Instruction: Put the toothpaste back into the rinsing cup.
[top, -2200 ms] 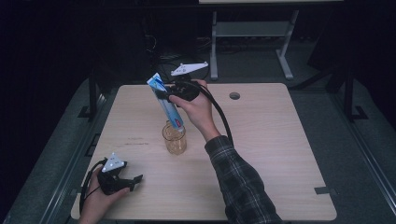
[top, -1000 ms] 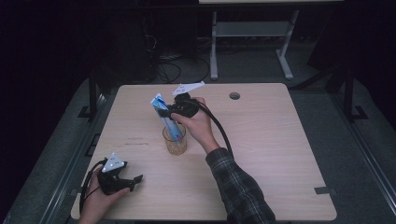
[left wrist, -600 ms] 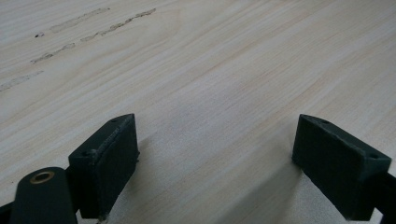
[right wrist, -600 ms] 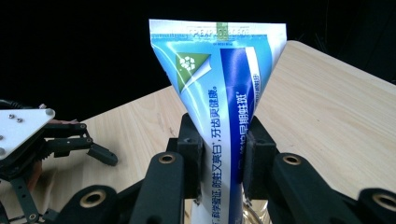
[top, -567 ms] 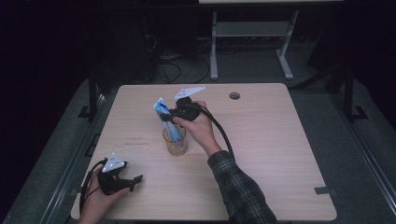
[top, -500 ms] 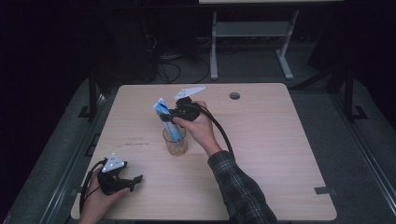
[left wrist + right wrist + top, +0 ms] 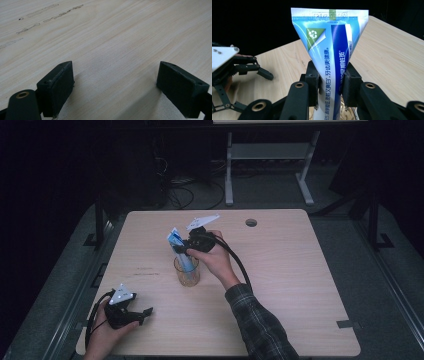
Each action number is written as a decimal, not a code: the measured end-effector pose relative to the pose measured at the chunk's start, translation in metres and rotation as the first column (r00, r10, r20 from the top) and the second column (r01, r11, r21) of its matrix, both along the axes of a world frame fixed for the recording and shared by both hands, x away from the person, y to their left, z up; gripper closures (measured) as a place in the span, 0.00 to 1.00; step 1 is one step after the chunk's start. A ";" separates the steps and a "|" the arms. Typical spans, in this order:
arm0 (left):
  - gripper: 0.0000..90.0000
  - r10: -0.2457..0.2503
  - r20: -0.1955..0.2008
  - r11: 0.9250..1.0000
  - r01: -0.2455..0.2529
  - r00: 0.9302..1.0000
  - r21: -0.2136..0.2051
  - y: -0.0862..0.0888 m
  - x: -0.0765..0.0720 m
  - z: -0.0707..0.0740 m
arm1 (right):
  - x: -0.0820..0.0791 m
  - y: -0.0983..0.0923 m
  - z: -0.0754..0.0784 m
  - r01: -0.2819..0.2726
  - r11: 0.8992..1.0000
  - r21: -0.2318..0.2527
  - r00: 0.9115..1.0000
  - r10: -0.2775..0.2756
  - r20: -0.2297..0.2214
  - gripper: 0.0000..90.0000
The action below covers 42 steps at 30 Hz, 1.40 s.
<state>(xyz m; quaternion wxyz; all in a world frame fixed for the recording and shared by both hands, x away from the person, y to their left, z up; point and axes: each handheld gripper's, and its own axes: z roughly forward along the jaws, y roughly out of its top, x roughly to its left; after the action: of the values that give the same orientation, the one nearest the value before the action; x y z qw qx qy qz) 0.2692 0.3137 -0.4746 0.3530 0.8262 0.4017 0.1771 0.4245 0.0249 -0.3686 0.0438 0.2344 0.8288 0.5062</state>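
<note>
Left gripper [image 7: 134, 312]: it rests on the near left corner of the wooden table [image 7: 300, 285], well apart from the work. In the left gripper view its jaws stand spread wide with bare wood between them; it grips nothing and blocks nothing.

Glass cup [image 7: 187, 272]: it stands upright directly below the right gripper, unsupported by either tool. Risk: a sideways pull from the gripper is likely to tip or slide it, since nothing braces its base.

Toothpaste tube [image 7: 329, 50]: it stands crimped end up, its lower end inside the cup, leaning up and left toward the far edge in the high view. Risk: once freed it may swing over against the rim and, being tall and top-heavy, lever the cup over.

Right gripper [image 7: 329, 87]: it sits above the cup, and its jaws have just been opening with the tube between them. In the right gripper view both pads [image 7: 313, 86] lie against the tube's sides, so the pinch appears light rather than released. Risk: withdrawing before the pads clear may drag the tube back out.

Surroundings: the cable port [image 7: 251, 222] lies beyond and to the right of the right gripper. No object stands in the withdrawal path.
</note>
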 end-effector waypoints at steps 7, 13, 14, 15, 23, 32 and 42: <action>0.15 0.000 0.000 1.000 0.000 1.000 0.000 0.000 0.000 0.000 | -0.001 -0.009 0.000 0.037 0.999 -0.009 0.999 -0.037 0.004 0.50; 0.15 -0.001 0.000 1.000 0.001 1.000 0.001 0.000 0.000 0.000 | -0.006 -0.023 0.004 0.062 0.998 0.005 0.998 -0.062 0.016 0.42; 0.15 0.000 -0.001 1.000 0.000 1.000 0.001 0.000 0.000 0.000 | -0.007 -0.026 0.006 0.064 0.998 0.003 0.998 -0.064 0.021 0.42; 0.15 0.000 -0.001 1.000 0.000 1.000 0.001 0.000 0.000 0.000 | -0.008 -0.030 0.007 0.068 0.998 0.011 0.998 -0.068 0.017 0.42; 0.15 0.003 0.000 1.000 -0.003 1.000 0.001 0.000 0.000 0.000 | -0.012 -0.054 0.012 0.080 0.997 0.001 0.996 -0.080 0.028 0.37; 0.15 0.003 -0.001 1.000 -0.003 1.000 -0.001 -0.001 0.000 0.000 | -0.024 -0.085 0.006 0.119 0.993 0.012 0.993 -0.119 0.027 0.35; 0.15 0.003 0.000 1.000 -0.003 1.000 0.000 0.000 0.000 0.000 | -0.042 -0.115 -0.004 0.162 0.987 -0.015 0.986 -0.162 0.036 0.32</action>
<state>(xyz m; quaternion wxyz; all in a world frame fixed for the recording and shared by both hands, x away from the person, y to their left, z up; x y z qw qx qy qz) 0.2696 0.3132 -0.4746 0.3528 0.8257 0.4029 0.1774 0.3826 -0.0900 -0.3723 0.1014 0.2917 0.8105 0.4978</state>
